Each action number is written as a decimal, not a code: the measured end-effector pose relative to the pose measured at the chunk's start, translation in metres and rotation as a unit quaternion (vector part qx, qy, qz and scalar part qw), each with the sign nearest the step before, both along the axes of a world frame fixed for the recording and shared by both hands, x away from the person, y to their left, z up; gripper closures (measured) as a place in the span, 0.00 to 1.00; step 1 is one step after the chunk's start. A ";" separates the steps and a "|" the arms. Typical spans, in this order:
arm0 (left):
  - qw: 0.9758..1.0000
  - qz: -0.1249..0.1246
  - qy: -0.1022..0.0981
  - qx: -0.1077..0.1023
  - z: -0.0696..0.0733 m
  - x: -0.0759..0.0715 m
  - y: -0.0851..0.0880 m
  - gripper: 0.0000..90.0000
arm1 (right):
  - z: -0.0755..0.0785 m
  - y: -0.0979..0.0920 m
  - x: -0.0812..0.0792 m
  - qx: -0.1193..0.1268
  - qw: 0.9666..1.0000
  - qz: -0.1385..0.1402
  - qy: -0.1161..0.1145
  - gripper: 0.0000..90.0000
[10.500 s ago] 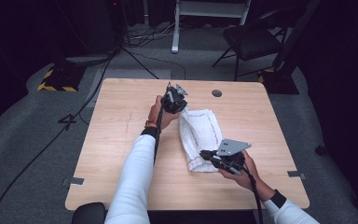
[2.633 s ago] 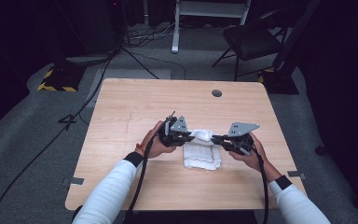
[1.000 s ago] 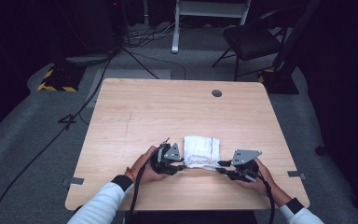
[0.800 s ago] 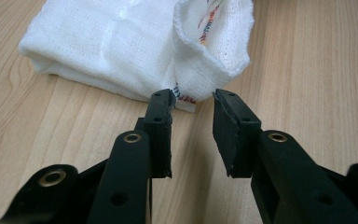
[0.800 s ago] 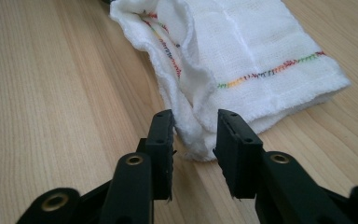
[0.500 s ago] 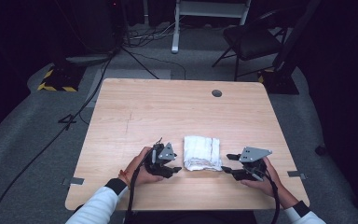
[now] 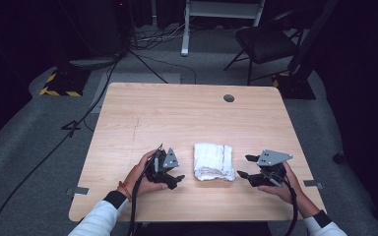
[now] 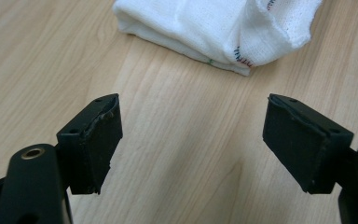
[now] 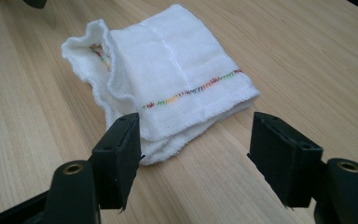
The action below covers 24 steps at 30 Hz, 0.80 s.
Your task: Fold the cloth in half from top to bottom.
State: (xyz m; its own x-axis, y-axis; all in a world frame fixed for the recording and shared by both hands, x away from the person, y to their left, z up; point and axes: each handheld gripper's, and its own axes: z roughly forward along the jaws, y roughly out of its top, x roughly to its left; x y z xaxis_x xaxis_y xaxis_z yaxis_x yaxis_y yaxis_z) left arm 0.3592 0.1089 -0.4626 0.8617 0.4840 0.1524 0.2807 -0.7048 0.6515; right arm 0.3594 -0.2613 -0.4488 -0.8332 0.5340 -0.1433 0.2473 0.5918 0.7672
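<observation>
A folded white cloth (image 7: 213,161) with a coloured stitched line lies flat on the wooden table (image 7: 177,113), near its front edge. My left gripper (image 7: 177,169) rests to the left of the cloth and apart from it, pointing at it. Its jaws have just been opening and hold nothing. In the left gripper view the left gripper (image 8: 193,140) frames bare wood, with the cloth (image 8: 214,28) ahead. My right gripper (image 7: 244,166), right of the cloth, has also just been opening. In the right gripper view the right gripper (image 9: 196,154) stands wide, the cloth (image 9: 168,84) just beyond the pads.
A round cable hole (image 7: 229,98) sits at the table's back right. Behind the table stand a black chair (image 7: 266,44) and a white stand (image 7: 221,10), with cables on the grey floor. The front edge of the table runs just below both hands.
Both grippers have let go of the cloth and drawn outward, left one to the left, right one to the right. Their jaws have opened. The folded cloth stays where it was.
</observation>
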 end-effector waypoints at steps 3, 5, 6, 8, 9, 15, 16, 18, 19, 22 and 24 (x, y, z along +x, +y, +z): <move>1.000 0.006 -0.009 0.000 0.003 -0.003 0.005 0.23 | 0.002 -0.004 -0.001 -0.007 1.000 -0.003 -0.001 0.37; 1.000 0.012 -0.014 0.003 0.004 -0.004 0.009 0.23 | 0.003 -0.007 -0.001 -0.011 1.000 -0.008 0.000 0.37; 1.000 0.015 -0.015 0.004 0.004 -0.005 0.013 0.23 | 0.003 -0.009 -0.002 -0.010 1.000 -0.011 0.000 0.36; 1.000 0.021 -0.019 0.010 0.005 -0.007 0.018 0.23 | 0.005 -0.013 -0.003 -0.017 1.000 -0.017 -0.005 0.36; 0.999 0.023 -0.020 0.012 0.005 -0.008 0.020 0.23 | 0.005 -0.016 -0.004 -0.020 1.000 -0.022 -0.006 0.35; 0.998 0.044 -0.034 0.022 0.007 -0.016 0.037 0.23 | 0.003 -0.033 -0.010 -0.033 0.998 -0.044 -0.008 0.35; 0.998 0.046 -0.035 0.023 0.007 -0.017 0.040 0.23 | 0.002 -0.035 -0.010 -0.034 0.998 -0.047 -0.008 0.35; 0.997 0.053 -0.040 0.027 0.007 -0.020 0.045 0.23 | 0.000 -0.041 -0.011 -0.037 0.998 -0.054 -0.005 0.35; 0.997 0.059 -0.042 0.025 0.006 -0.021 0.047 0.23 | -0.001 -0.044 -0.012 -0.042 0.997 -0.058 -0.006 0.35; 0.996 0.069 -0.046 0.034 0.005 -0.024 0.054 0.23 | -0.004 -0.053 -0.014 -0.047 0.997 -0.069 -0.003 0.35; 0.996 0.072 -0.045 0.038 0.005 -0.026 0.059 0.23 | -0.006 -0.057 -0.015 -0.051 0.996 -0.076 -0.001 0.34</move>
